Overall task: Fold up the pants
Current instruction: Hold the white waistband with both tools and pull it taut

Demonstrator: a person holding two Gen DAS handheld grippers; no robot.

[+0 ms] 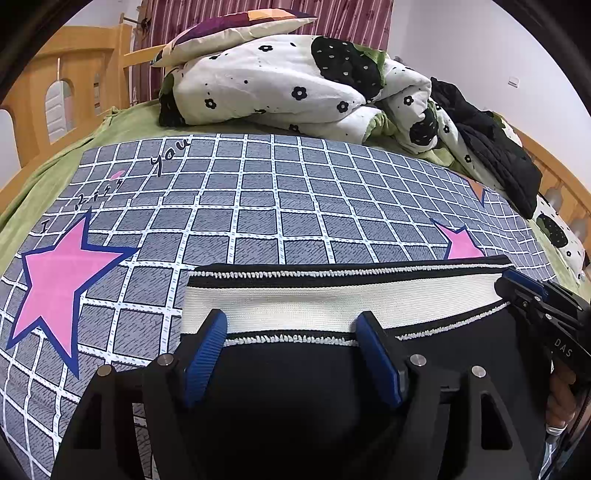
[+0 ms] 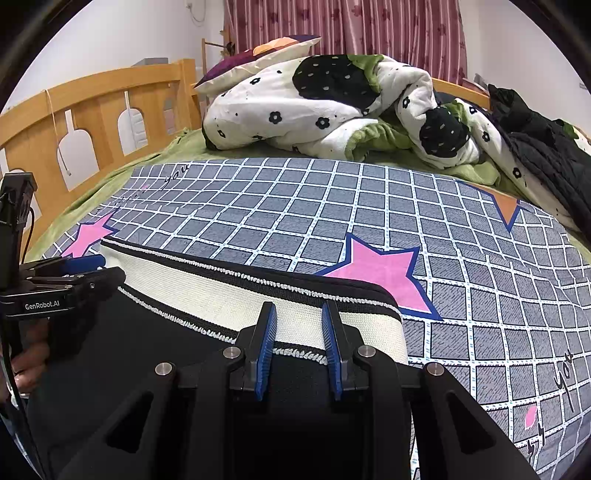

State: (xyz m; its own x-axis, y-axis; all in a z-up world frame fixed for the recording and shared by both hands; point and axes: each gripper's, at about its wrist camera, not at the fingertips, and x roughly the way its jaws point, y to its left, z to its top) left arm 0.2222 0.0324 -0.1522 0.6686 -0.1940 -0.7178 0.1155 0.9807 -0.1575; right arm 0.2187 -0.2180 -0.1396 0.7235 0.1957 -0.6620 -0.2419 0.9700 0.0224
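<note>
Black pants with a wide white waistband lie flat on the checked grey bedsheet. My left gripper is open, its blue fingers over the band's near edge toward the left end. My right gripper is open by a narrower gap over the waistband near its right end. In the left wrist view the right gripper shows at the band's right end. In the right wrist view the left gripper shows at the left end. Neither holds cloth.
A rumpled white quilt with black flowers and a pillow lie at the bed's far end. A black jacket lies at the far right. A wooden bed rail runs along the left. Pink stars mark the sheet.
</note>
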